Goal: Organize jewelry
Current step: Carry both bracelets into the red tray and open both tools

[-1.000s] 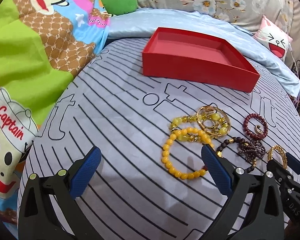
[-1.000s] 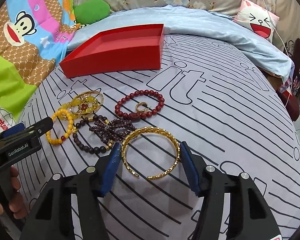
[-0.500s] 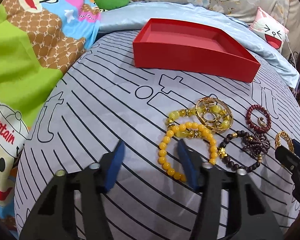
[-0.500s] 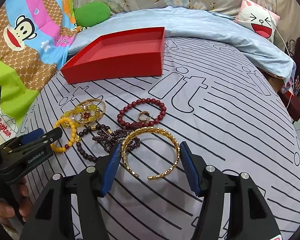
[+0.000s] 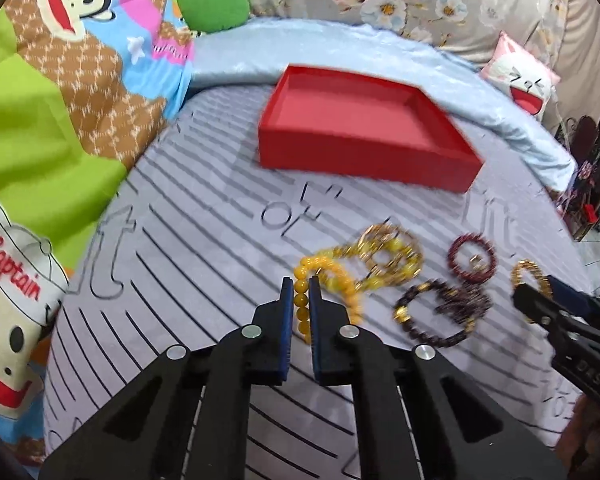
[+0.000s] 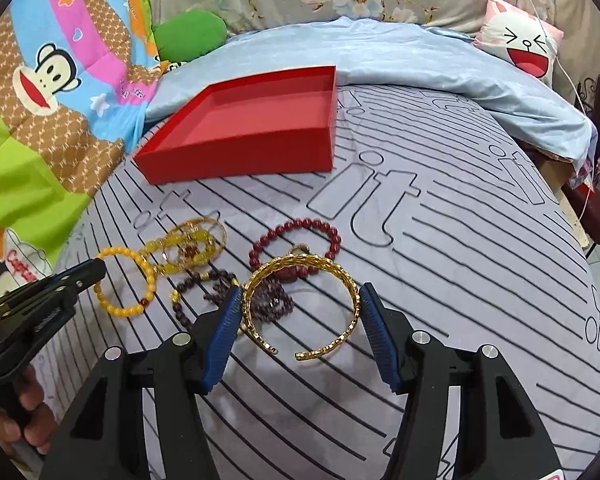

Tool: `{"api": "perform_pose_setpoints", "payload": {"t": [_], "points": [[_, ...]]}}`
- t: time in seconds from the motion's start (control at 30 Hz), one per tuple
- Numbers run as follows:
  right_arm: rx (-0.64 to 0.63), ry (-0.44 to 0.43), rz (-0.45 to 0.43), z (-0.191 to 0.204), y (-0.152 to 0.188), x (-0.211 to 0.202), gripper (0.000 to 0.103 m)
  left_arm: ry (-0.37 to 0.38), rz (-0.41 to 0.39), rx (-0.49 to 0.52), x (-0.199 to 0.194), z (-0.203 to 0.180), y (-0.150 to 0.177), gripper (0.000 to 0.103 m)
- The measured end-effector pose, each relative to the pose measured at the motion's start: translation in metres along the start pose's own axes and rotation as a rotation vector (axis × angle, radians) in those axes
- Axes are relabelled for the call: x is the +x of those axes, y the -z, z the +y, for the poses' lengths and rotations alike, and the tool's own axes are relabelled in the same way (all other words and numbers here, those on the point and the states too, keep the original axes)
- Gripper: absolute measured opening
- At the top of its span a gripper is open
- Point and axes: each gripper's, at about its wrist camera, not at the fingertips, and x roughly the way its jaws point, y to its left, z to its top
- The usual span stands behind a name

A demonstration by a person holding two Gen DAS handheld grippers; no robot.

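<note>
My left gripper (image 5: 299, 286) is shut on the yellow bead bracelet (image 5: 300, 308), which also shows in the right wrist view (image 6: 126, 280). My right gripper (image 6: 300, 300) is held around the gold cuff bangle (image 6: 300, 304), pads touching its sides, the bangle lifted over the pile. An empty red tray (image 5: 364, 156) sits at the back; it also shows in the right wrist view (image 6: 244, 160). A dark red bead bracelet (image 6: 296, 240), a dark brown bead bracelet (image 6: 204, 296) and a gold-and-yellow piece (image 6: 192, 244) lie on the striped sheet.
A light blue blanket (image 6: 420, 56) lies behind the tray. A cartoon quilt (image 5: 60, 100) and a green cushion (image 5: 212, 4) are at the left. A white cat pillow (image 6: 520, 44) is at the back right. The bed edge drops off at the right.
My left gripper closed on the yellow bead bracelet's near side. My right gripper closed in on the gold bangle and lifted it toward the dark red bracelet.
</note>
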Motion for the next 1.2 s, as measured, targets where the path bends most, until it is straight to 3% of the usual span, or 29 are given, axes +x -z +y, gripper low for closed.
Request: {"api": "perform_pose_setpoints", "payload": {"t": [0.23,0.53,0.83,1.2], "points": [[0.0,-0.058,-0.055,-0.008,-0.057,-0.008,0.057,0.043,-0.079,0.012,-0.022,-0.004,-0.056,0.007],[0.012,-0.137,-0.068,-0.013,-0.169,0.027,0.057,0.063,-0.177,0.065,0.008,-0.019,-0.159,0.007],[-0.076,-0.092,-0.01,0.005,-0.245,0.114,0.058,0.069,-0.115,0.087,0.103,-0.031,-0.231,0.007],[-0.103,-0.109,0.114,0.014,-0.271,0.192,0.058,0.037,0.013,0.088,0.183,-0.029,-0.261,0.008]]}}
